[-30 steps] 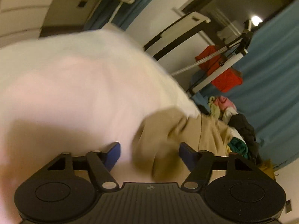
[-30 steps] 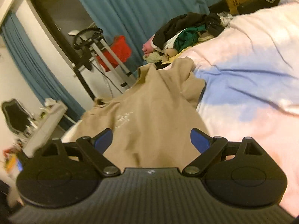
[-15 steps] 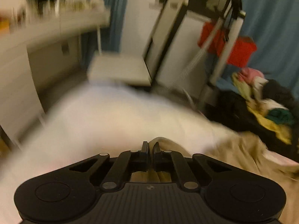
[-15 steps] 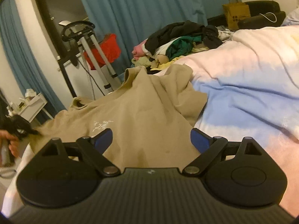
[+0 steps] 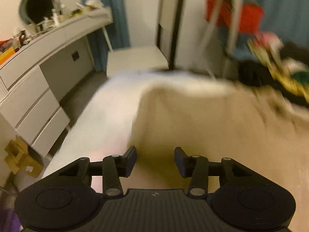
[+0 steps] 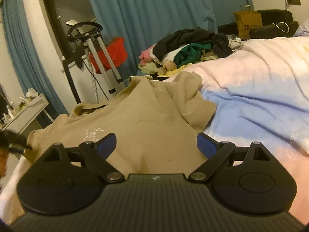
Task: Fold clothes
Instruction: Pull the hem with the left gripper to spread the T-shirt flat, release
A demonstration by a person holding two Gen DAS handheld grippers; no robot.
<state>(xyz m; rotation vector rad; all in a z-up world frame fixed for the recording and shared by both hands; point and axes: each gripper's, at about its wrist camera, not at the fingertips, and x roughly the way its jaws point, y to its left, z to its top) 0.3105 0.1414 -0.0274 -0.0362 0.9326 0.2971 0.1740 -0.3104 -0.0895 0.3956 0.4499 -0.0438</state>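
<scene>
Left wrist view, blurred: the left gripper (image 5: 155, 161) is seen with jaws apart, having just been opening; nothing is pinched between them, and the tan shirt (image 5: 202, 127) lies under and ahead of the tips, spreading off to their right. Pale bed cover (image 5: 100, 127) is seen to the left of the tips, with white drawers (image 5: 34, 100) further left past the bed edge.

Right wrist view, sharp: the right gripper (image 6: 156, 146) is seen with jaws wide apart and empty, held low over the shirt's near part. The tan shirt (image 6: 139, 119) is spread flat straight ahead of these tips. Its long axis is judged to run away from the tips toward the collar (image 6: 87, 107), which lies ahead and to the left; a rumpled sleeve (image 6: 193, 104) is bunched ahead and to the right. A clothes pile (image 6: 189, 50) is seen well beyond the shirt.

The left gripper (image 6: 16, 144) is glimpsed at the shirt's far-left edge, so that side is judged nearer the left hand and the bunched sleeve nearer the right. Folding is judged not yet begun; the shirt is not gripped by either tool.
</scene>
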